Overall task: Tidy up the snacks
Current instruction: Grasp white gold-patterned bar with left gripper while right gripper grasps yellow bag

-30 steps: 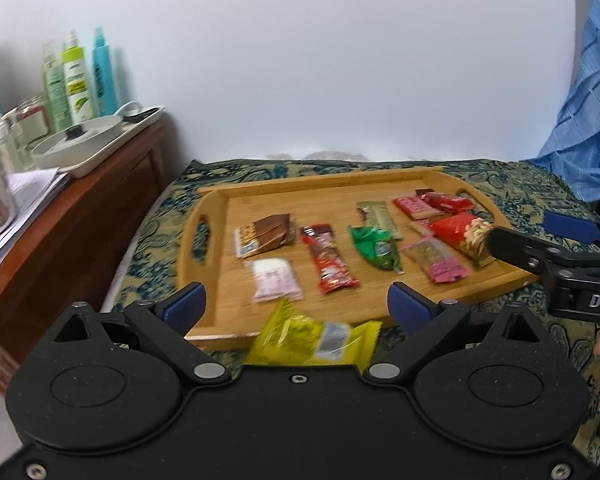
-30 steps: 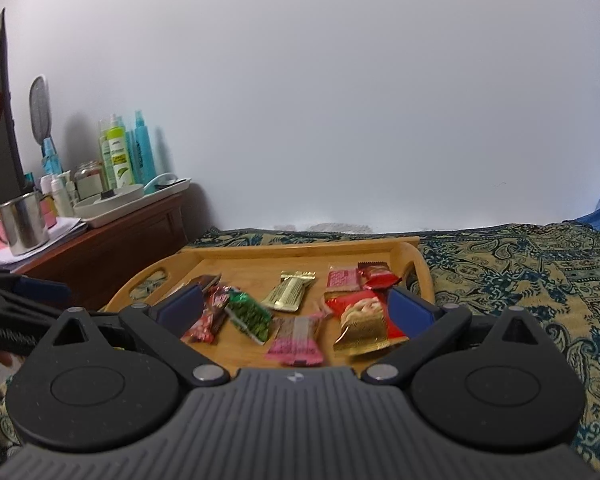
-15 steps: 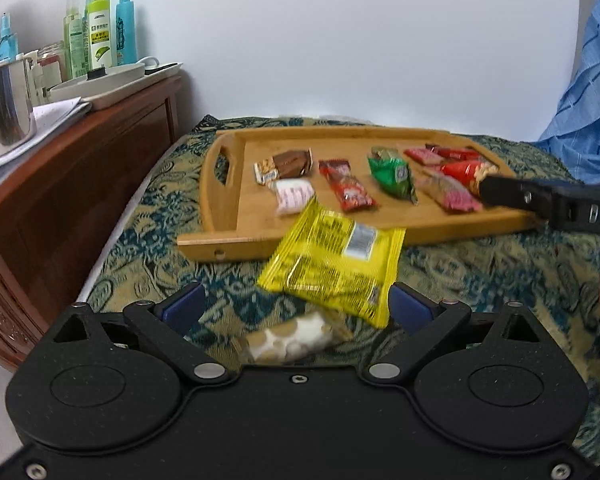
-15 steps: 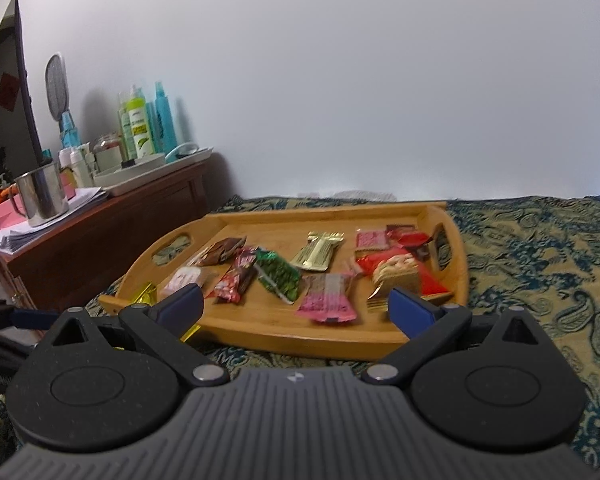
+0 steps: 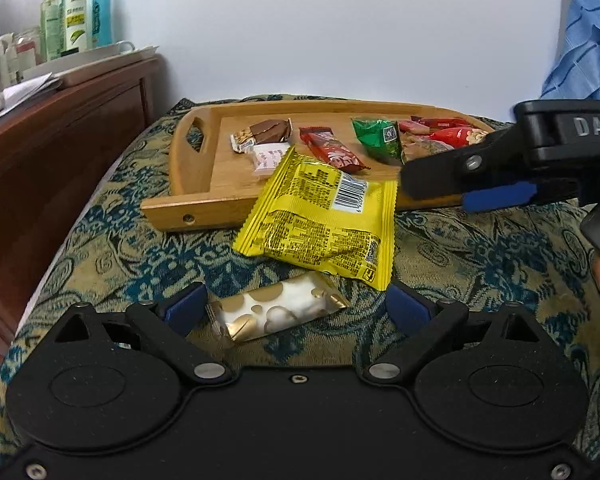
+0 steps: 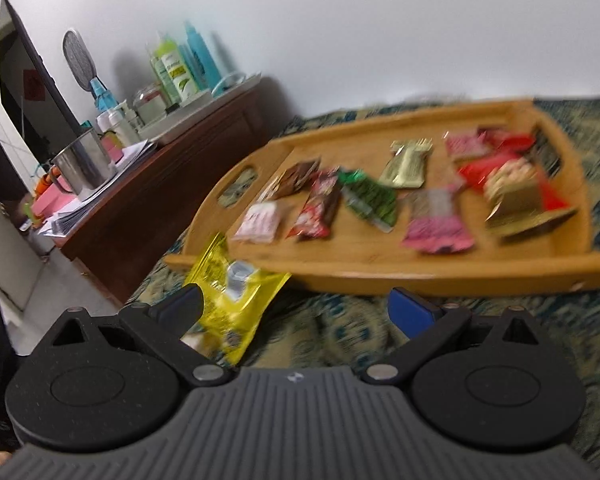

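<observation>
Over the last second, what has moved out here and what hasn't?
The left gripper drew back and dropped low over the cloth, open jaws now flanking the white-and-gold snack. The right gripper swung left toward the yellow packet, also open. Nothing was grasped or released. The yellow packet leans on the tray edge as before, and the snacks in the tray look unmoved.

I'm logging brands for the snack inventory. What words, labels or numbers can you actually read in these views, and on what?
"DAS", cut off by the frame edge: on the right gripper body.
Yellow packet: barcode and dense print, too small to read.
Green bottle: label too small to read.
Tray snacks: wrappers too small or blurred to read.
</observation>
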Available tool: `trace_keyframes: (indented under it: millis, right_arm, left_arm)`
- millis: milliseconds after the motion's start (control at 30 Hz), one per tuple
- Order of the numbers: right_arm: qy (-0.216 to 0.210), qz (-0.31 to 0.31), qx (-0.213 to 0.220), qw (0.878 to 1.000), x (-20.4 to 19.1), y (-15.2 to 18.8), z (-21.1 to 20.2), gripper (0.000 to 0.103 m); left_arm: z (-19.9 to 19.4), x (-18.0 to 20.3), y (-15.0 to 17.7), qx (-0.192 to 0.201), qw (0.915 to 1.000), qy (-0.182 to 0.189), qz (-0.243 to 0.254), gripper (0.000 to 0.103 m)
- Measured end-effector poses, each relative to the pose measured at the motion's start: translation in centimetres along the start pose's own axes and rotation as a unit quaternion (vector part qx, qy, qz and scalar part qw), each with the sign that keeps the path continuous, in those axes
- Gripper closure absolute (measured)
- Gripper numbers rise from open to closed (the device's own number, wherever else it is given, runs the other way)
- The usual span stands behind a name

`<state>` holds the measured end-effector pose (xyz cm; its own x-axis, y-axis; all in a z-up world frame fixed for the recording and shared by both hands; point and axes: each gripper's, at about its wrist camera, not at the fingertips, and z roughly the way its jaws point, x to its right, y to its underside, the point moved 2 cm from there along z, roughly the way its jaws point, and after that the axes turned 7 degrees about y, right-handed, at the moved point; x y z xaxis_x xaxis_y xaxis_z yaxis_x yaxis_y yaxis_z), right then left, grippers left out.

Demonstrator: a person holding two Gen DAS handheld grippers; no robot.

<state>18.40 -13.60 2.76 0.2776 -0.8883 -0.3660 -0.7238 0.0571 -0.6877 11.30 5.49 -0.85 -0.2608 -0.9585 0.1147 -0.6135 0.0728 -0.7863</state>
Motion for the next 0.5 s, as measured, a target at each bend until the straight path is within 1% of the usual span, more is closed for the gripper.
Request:
trace_keyframes:
  millis: [67, 100, 133, 167, 200, 300, 500]
  right_arm:
    - [0.0, -0.001, -0.016, 1.0, -0.4, -0.1, 0.6, 0.0]
    - [0.004, -0.002, -0.026, 1.0, -0.8, -0.3, 1.0, 0.0]
    - [0.006, -0.002, -0.036, 0.999, -1.1, -0.5, 1.3, 0.0]
    - [0.007, 0.0, -0.046, 0.999, -1.3, -0.7, 1.5, 0.0]
    - [0.009, 0.006, -0.057, 0.998, -1.7, -1.1, 1.9, 0.0]
    - [0.016, 0.021, -0.093, 0.995, -2.9, -2.1, 3.1, 0.0]
    - [0.064, -0.022, -0.129, 0.989, -5.8, -3.0, 4.9, 0.0]
  left_arm:
    - [0.1, -0.1, -0.1, 0.001, 1.0, 0.007, 0.003, 0.014]
    - [0.1, -0.1, -0.1, 0.002, 0.9999, 0.012, 0.003, 0.019]
    - [0.0, -0.1, -0.1, 0.004, 0.9999, 0.014, 0.005, 0.027]
    - [-0.1, 0.1, -0.1, 0.007, 0.9997, 0.021, 0.009, 0.031]
    - [-0.3, 0.3, 0.0, 0.009, 0.9996, 0.024, 0.013, 0.038]
    - [-0.9, 0.9, 0.3, 0.015, 0.9992, 0.025, 0.026, 0.049]
    - [-2.0, 1.0, 0.9, 0.02, 0.9992, 0.03, 0.018, 0.05]
